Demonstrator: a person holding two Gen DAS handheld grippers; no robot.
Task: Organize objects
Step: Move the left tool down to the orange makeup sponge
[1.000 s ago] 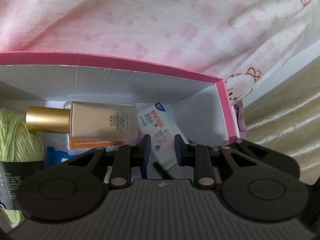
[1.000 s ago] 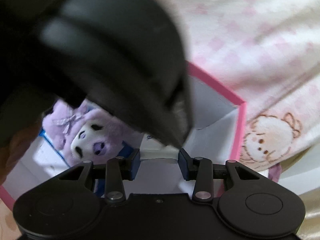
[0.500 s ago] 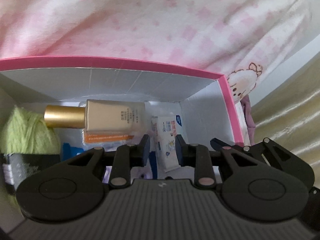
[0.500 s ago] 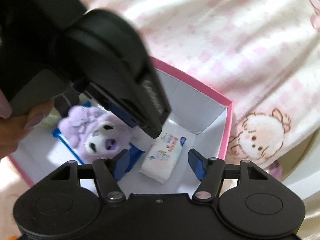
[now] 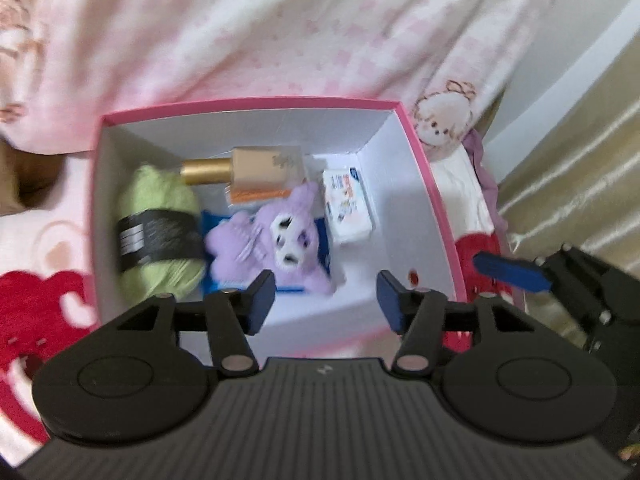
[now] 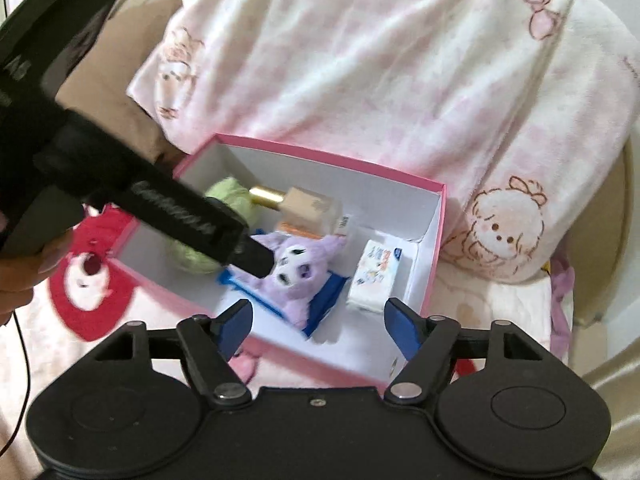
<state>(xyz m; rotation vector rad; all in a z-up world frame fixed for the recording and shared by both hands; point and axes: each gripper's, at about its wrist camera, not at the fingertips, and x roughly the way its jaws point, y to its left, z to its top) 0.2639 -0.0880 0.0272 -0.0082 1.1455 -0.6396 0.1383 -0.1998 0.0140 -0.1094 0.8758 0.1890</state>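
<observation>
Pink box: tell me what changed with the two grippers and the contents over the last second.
Both grippers pulled up and back from the pink box. The left gripper went from narrow to wide open, and so did the right gripper; both are empty. The tissue pack now lies free on the box floor. The gold-capped bottle, green yarn and purple plush lie where they were.

A pink-and-white blanket covers the bed; the pink box rests on it, just beyond the fingers.
</observation>
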